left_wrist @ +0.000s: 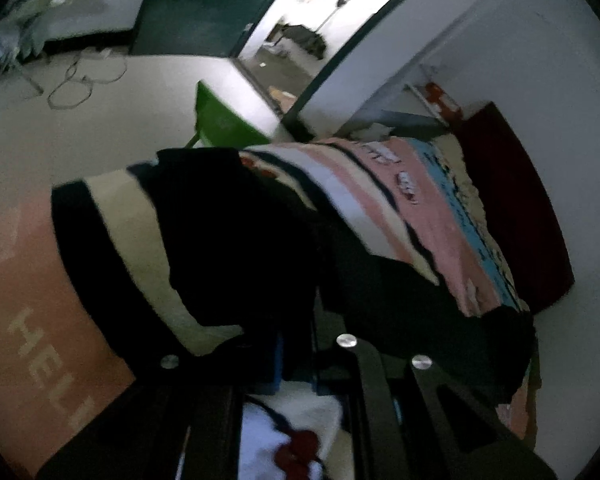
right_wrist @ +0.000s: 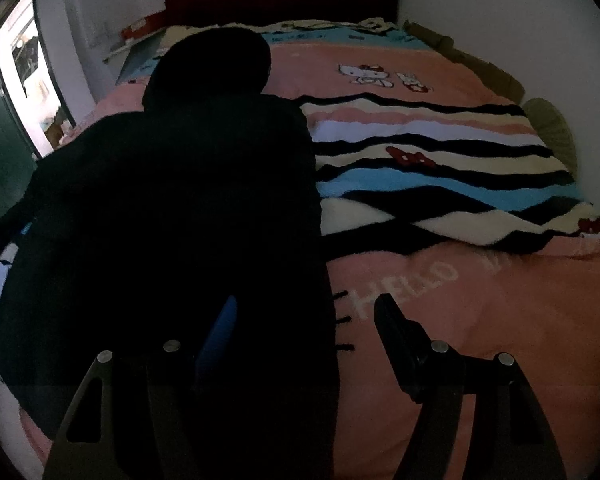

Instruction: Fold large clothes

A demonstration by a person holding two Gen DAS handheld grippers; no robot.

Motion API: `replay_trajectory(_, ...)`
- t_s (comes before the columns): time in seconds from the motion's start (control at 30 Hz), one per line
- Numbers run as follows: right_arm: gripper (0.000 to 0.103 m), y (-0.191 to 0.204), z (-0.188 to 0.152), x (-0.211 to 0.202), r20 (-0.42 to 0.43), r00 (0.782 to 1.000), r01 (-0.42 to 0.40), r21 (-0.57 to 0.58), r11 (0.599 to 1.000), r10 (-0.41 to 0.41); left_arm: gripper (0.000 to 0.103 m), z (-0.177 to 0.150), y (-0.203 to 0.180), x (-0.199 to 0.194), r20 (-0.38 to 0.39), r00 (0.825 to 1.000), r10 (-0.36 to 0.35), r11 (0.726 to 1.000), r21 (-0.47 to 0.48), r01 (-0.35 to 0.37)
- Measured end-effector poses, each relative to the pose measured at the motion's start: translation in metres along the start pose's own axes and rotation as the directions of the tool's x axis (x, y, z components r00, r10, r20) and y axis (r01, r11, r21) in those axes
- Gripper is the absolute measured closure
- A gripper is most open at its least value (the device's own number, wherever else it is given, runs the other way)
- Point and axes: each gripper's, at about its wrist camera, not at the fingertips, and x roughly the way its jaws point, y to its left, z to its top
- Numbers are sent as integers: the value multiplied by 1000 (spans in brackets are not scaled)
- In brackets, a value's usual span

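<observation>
While the black garment is spread over the left part of the pink blanket on the bed, a fold of it is seen lifted in the left wrist view, where the left gripper is drawn together and appears clamped on the dark cloth, though the pads are lost in shadow. The right gripper is held with its jaws apart, one finger over the garment's lower edge and the other finger over bare blanket. A striped throw is laid just beside the garment.
</observation>
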Motion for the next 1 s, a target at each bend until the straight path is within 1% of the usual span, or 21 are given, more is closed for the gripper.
replay_trajectory(0.23,33,-22,-7,-11,39,999,-29,66,997,27,94,-2,-53,-47,36,998,-43,993,116,38)
replay_trajectory(0.33,33,-33,-10,-15,59,998,-34,86,996,29,94,-7,-85,-66,50,997,-57,982,185,47)
replay_trajectory(0.5,33,-47,-15,-23,95,995,-47,108,993,37,95,-22,-143,-96,66,993,-98,950,303,74)
replay_trajectory(0.7,33,-58,-14,-28,138,989,-70,122,990,53,95,-51,-222,-125,70,986,-153,885,453,106)
replay_trajectory(0.77,33,-60,-12,-29,153,987,-77,124,989,58,95,-67,-251,-133,63,983,-172,853,509,117)
replay_trajectory(0.93,33,-68,-2,-31,192,978,-104,137,985,77,95,-108,-307,-139,25,979,-204,788,597,149)
replay_trajectory(1.0,33,-72,-1,-30,199,977,-109,148,983,78,95,-125,-322,-141,9,978,-207,767,622,157)
